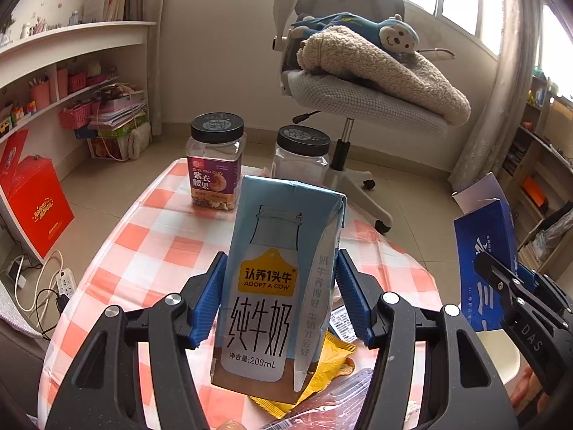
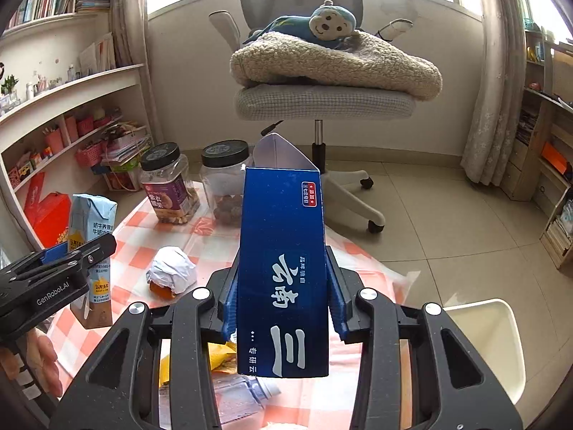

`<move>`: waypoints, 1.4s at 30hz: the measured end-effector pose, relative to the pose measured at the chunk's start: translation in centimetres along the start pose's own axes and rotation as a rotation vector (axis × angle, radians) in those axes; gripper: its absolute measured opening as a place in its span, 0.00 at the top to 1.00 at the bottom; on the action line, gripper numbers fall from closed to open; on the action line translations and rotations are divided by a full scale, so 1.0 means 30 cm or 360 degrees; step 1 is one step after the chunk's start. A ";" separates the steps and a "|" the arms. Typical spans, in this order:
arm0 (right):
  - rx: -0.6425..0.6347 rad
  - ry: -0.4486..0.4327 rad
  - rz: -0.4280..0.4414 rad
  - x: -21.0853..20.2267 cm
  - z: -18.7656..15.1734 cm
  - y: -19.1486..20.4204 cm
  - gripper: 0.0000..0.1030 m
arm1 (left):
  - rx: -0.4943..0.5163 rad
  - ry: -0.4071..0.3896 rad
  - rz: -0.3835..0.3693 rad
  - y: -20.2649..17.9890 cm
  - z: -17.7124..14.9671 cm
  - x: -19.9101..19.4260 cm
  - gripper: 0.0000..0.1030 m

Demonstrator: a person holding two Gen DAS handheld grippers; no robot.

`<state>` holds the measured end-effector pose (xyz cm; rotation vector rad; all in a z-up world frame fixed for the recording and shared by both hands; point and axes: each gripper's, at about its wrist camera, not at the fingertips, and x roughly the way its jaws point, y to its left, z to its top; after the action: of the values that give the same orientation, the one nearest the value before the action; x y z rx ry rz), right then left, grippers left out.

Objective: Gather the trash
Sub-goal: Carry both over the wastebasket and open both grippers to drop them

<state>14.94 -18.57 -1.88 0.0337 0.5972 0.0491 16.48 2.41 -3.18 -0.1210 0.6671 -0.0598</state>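
My left gripper (image 1: 277,299) is shut on a light blue milk carton (image 1: 275,279), held upright above the checked tablecloth (image 1: 150,236); the same milk carton (image 2: 91,225) shows at the left of the right wrist view. My right gripper (image 2: 283,297) is shut on a dark blue cardboard box (image 2: 283,268) with an open top flap, also lifted off the table; that blue box (image 1: 483,261) appears at the right edge of the left wrist view. Under the grippers lie a yellow snack wrapper (image 1: 333,362), a clear plastic bottle (image 2: 240,397) and a crumpled white paper ball (image 2: 172,272).
Two black-lidded jars stand at the table's far end: a nut jar (image 1: 215,165) and a clear jar (image 1: 302,154). Behind is an office chair (image 2: 322,104) with a fleece blanket and plush monkey. Shelves line the left wall. A white chair seat (image 2: 480,337) sits at right.
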 end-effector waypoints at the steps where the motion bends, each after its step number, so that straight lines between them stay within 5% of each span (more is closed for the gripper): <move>1: 0.0002 -0.0003 -0.0014 -0.006 -0.001 -0.016 0.63 | 0.0008 -0.0002 -0.0006 -0.015 -0.004 0.000 0.42; 16: 0.0120 0.0013 -0.0236 -0.085 -0.054 -0.275 0.63 | 0.0139 0.0019 -0.0123 -0.233 -0.046 0.019 0.42; 34: 0.0307 0.0218 -0.0520 -0.129 -0.164 -0.617 0.62 | 0.0341 0.0082 -0.0362 -0.606 -0.129 0.039 0.42; 36: 0.0332 0.0217 -0.0556 -0.143 -0.168 -0.650 0.59 | 0.0363 0.0098 -0.0398 -0.656 -0.140 0.042 0.42; 40: 0.0405 0.0172 -0.0659 -0.189 -0.178 -0.722 0.33 | 0.0402 0.0132 -0.0468 -0.755 -0.166 0.046 0.42; 42: 0.0458 0.0151 -0.0691 -0.212 -0.183 -0.763 0.30 | 0.0424 0.0156 -0.0509 -0.805 -0.182 0.048 0.42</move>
<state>7.41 -41.68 -3.90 0.1805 0.6917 -0.4587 13.83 -22.16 -5.17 0.0332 0.7268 -0.4627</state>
